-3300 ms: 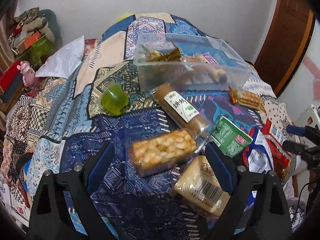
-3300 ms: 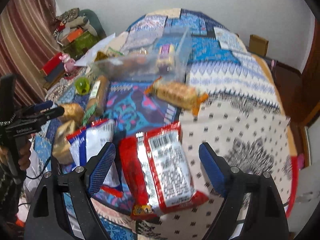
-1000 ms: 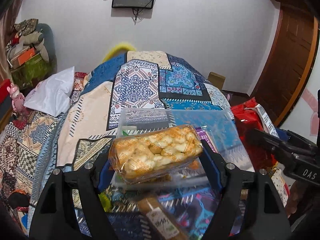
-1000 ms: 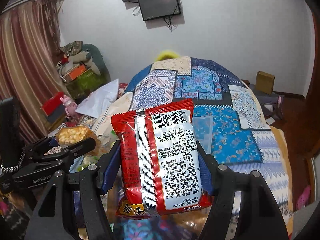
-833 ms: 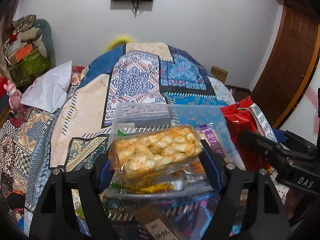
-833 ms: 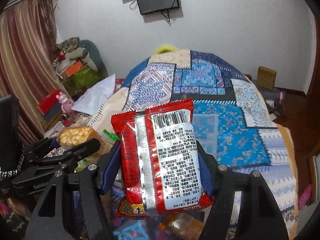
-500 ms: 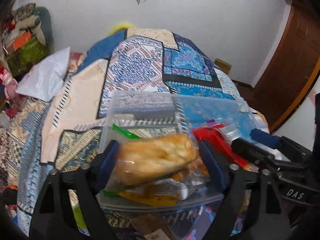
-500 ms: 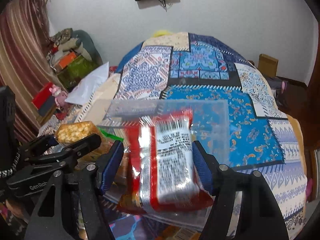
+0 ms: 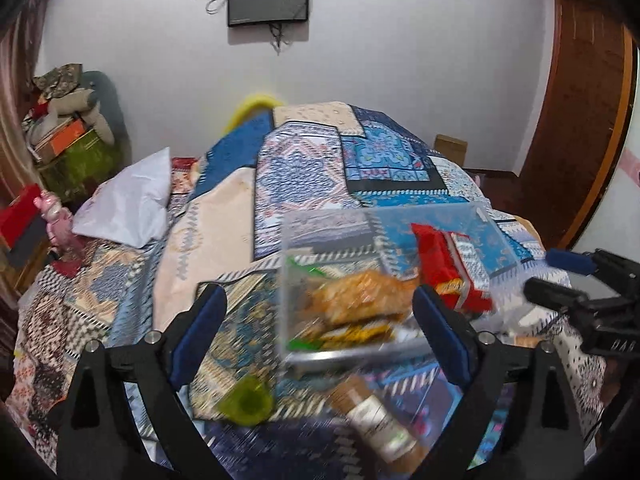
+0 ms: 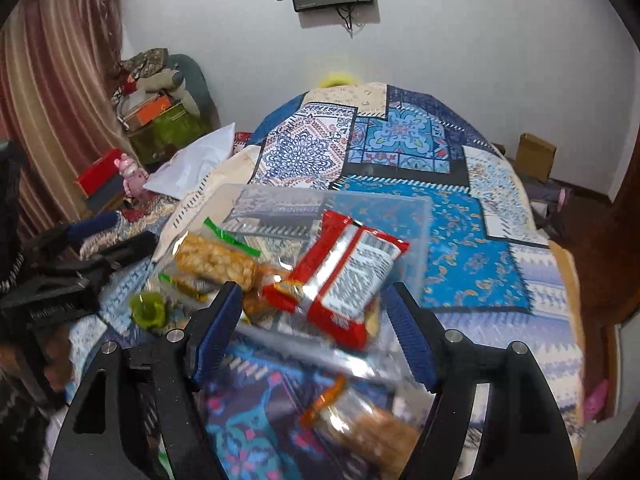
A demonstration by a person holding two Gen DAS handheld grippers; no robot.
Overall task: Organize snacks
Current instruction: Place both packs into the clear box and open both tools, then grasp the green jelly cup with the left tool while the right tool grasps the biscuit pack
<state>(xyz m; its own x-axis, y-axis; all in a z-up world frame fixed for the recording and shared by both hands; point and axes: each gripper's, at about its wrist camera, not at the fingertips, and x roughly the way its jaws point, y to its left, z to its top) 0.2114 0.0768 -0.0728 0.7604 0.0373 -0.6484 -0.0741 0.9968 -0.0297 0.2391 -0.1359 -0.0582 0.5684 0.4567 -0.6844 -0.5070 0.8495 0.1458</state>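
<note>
A clear plastic bin [image 9: 486, 224] [image 10: 416, 216] stands on the patchwork quilt. Inside it lie a yellow biscuit pack [image 9: 360, 294] [image 10: 216, 258] and a red snack bag [image 9: 452, 268] [image 10: 344, 272], on top of other snacks. My left gripper [image 9: 320, 330] is open and empty, just in front of the bin's left side. My right gripper [image 10: 314, 330] is open and empty, just in front of the bin, below the red bag. Each gripper also shows in the other's view, the right one [image 9: 568, 280] and the left one [image 10: 100, 256].
On the quilt in front of the bin lie a green jelly cup [image 9: 246, 400] [image 10: 148, 310], a brown cylinder pack with a white label [image 9: 380, 420] and an orange-ended cracker pack [image 10: 360, 420]. A white pillow [image 9: 124, 200] and clutter [image 10: 156, 120] lie left.
Both grippers carried their snacks over the bin and opened. The biscuit pack and the red bag dropped into the bin. Both grippers have drawn back toward me.
</note>
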